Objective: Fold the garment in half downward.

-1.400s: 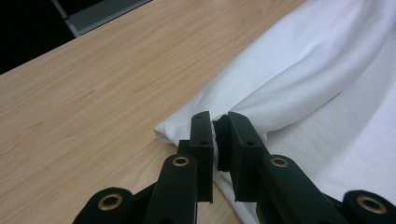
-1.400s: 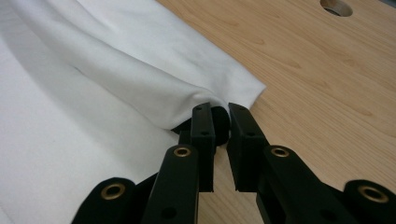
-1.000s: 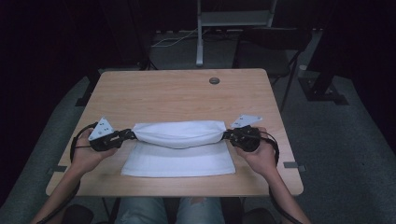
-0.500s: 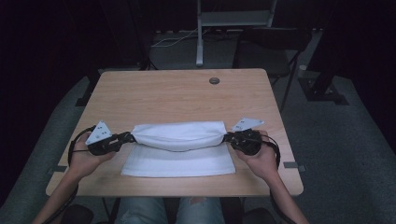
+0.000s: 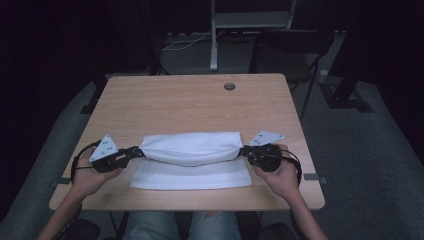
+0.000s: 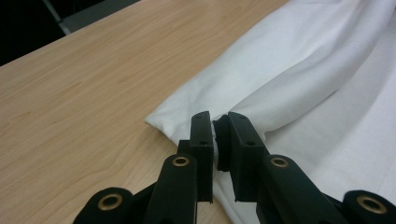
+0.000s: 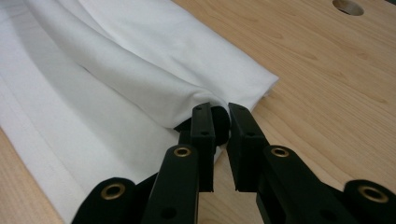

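White cloth [image 5: 192,162] lies at the table's [image 5: 190,102] near edge, long axis left to right. Left gripper [image 5: 134,151] and right gripper [image 5: 243,151] each pinch an end, apparently lifting the far layer, equally near.

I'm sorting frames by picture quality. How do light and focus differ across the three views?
High view: dim, surroundings nearly black, the white cloth brightest. Left gripper view: evenly lit, the cloth sharp, the left gripper soft at the bottom. Right gripper view: alike, with soft shadows in the folds by the right gripper.
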Available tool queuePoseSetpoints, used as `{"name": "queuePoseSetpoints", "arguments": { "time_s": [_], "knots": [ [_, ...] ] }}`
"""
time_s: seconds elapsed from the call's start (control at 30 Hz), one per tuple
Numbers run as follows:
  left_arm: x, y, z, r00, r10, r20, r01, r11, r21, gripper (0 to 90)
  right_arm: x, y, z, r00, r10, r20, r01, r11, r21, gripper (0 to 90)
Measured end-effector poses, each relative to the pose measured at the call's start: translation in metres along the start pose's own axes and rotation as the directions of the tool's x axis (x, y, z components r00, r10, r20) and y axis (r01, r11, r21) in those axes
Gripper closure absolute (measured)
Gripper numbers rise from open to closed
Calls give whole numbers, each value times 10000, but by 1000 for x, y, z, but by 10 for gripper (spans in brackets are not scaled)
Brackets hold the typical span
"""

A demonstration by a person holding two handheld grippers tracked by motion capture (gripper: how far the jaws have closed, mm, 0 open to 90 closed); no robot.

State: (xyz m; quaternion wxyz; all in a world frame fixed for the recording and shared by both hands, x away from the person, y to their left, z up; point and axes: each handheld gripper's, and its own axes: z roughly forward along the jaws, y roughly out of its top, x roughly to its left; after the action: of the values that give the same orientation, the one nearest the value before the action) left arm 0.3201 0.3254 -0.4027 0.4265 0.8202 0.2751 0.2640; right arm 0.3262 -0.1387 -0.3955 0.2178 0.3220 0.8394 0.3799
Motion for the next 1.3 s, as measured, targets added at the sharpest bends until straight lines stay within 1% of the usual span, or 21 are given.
{"name": "queuePoseSetpoints", "arguments": {
  "time_s": [0.27,0.4,0.43,0.67,1.07,1.3],
  "knots": [
    [-4,-4,-2,10000,-66,65,66,10000,-47,817,5,-6,-1,10000,-3,-81,3,10000,65,819],
    [-5,-4,-4,10000,-22,94,22,10000,-64,817,6,-10,-1,9999,2,-111,-1,10000,96,819],
    [-5,-3,-4,9999,-7,106,8,10000,-58,817,7,-10,-1,9999,81,-110,-80,9999,113,819],
    [-9,-3,-8,9999,19,124,-17,9999,-146,817,8,-12,-4,9999,56,-116,-56,10000,9,819],
    [-12,-3,-12,9998,121,153,-118,9998,-149,817,12,-14,-7,9999,64,-131,-65,10000,-56,819],
    [-14,-5,-14,9998,102,163,-100,9998,-155,817,14,-16,-10,9999,72,-134,-73,9999,-106,819]
  ]
}}
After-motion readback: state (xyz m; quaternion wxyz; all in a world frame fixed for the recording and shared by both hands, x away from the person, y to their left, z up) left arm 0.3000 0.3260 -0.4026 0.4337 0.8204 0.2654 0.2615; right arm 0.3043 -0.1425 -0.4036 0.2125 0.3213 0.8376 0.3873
